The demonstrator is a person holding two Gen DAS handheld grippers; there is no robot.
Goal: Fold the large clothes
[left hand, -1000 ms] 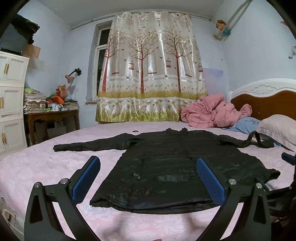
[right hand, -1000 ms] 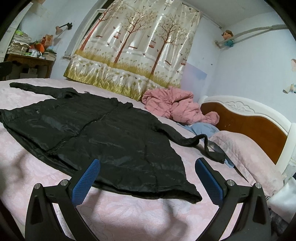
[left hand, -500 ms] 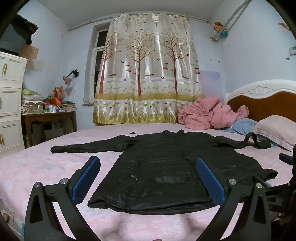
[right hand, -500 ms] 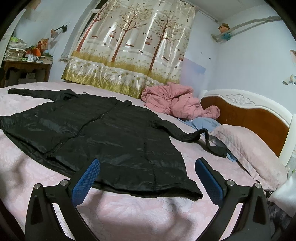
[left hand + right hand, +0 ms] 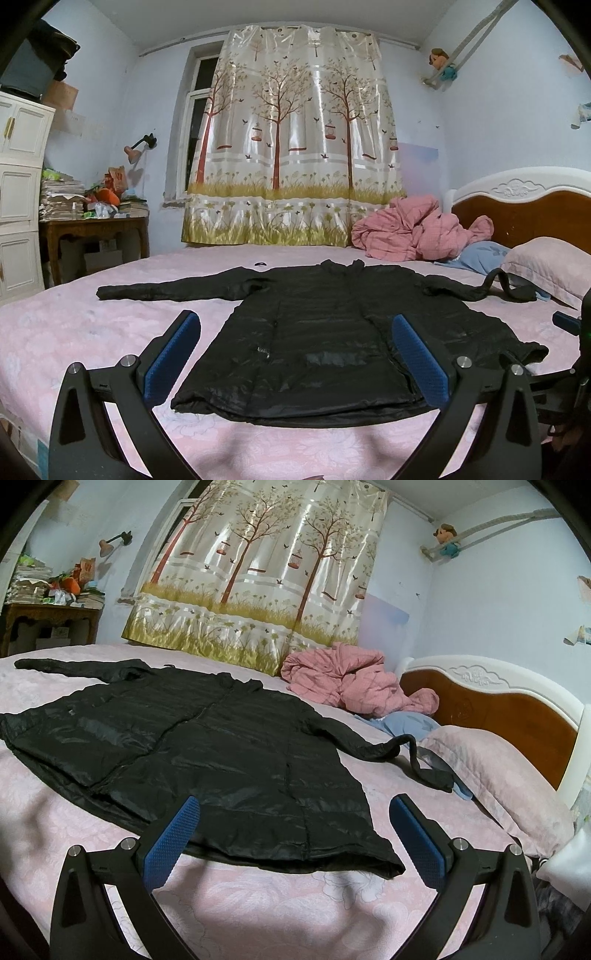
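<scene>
With the black coat (image 5: 325, 332) spread flat, sleeves out, near the foot edge of the bed (image 5: 74, 332), both the left gripper (image 5: 295, 354) and right gripper (image 5: 295, 830) hover released and empty, so folding seems unstarted; next likely calls for pinching the hem corners.

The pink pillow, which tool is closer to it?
Right. The right tool sits at the coat's corner beside the pink pillow; the left tool faces the hem's middle, farther away.

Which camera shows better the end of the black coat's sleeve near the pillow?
The right wrist view: the sleeve end lies close, curling beside the pillow. In the left wrist view the same sleeve end is far off at the right edge, small.
</scene>
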